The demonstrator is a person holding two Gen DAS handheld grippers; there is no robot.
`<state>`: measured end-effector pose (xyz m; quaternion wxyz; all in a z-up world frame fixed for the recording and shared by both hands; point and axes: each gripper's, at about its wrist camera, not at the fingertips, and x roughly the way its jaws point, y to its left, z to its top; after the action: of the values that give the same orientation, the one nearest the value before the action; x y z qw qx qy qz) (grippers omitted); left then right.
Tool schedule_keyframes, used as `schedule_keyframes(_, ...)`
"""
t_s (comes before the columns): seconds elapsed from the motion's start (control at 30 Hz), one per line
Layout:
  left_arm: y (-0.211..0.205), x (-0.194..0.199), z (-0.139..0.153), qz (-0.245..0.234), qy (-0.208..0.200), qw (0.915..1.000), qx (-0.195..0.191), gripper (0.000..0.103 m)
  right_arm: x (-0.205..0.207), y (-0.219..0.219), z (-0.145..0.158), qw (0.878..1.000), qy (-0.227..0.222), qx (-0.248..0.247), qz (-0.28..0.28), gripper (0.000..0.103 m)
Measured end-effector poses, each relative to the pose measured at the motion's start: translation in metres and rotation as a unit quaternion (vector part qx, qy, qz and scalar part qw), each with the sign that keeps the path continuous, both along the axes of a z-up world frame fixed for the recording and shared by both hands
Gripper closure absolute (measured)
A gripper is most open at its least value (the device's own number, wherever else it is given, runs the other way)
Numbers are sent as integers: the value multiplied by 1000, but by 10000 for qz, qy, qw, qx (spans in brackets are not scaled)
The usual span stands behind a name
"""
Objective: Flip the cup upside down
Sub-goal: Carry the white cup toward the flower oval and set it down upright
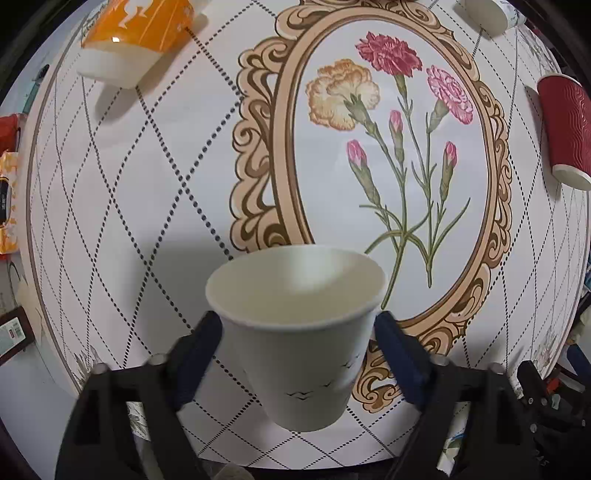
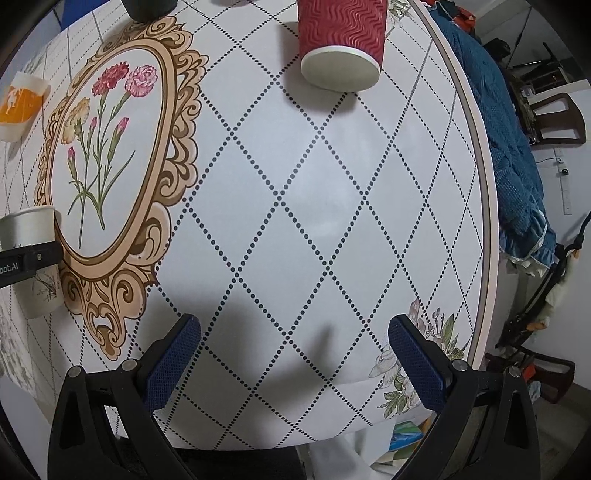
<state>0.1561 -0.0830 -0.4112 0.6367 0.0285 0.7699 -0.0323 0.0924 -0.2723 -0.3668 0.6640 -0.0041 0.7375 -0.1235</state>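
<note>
A white paper cup with small bird marks stands mouth up between the fingers of my left gripper, which is shut on its upper wall just below the rim. I cannot tell whether the cup's base touches the tablecloth. The same cup shows at the left edge of the right wrist view, with a black gripper finger across it. My right gripper is open and empty over the patterned cloth, well to the right of the cup.
A red ribbed cup stands upside down at the far right; it also shows in the left wrist view. An orange and white cup sits upside down at the far left. Another white cup is at the back. The round table's edge runs along the right.
</note>
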Motion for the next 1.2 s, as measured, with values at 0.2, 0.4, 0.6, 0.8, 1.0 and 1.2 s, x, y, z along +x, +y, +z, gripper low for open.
schedule_keyframes(0.2, 17, 21, -1, 53, -45, 10000, 3, 17, 6, 0, 4, 10000, -23, -10, -43, 0)
schedule_keyframes(0.4, 31, 25, 10, 126, -78, 9999, -52, 17, 8, -2, 6, 10000, -39, -15, -82, 0)
schedule_keyframes(0.6, 46, 13, 47, 233, -321, 9990, -182, 17, 9, 0, 10, 9999, -80, 40, -102, 0)
schedule_keyframes(0.8, 79, -8, 97, 418, -701, 9963, -253, 17, 7, 21, 28, 9992, -219, 317, -53, 0)
schedule_keyframes(1.0, 113, -35, 130, 486, -1036, 9934, -73, 17, 2, 72, 57, 9958, -422, 774, 240, 0)
schedule_keyframes(1.2, 147, -54, 135, 627, -1188, 9909, -66, 17, -2, 117, 81, 9924, -604, 1010, 360, 0)
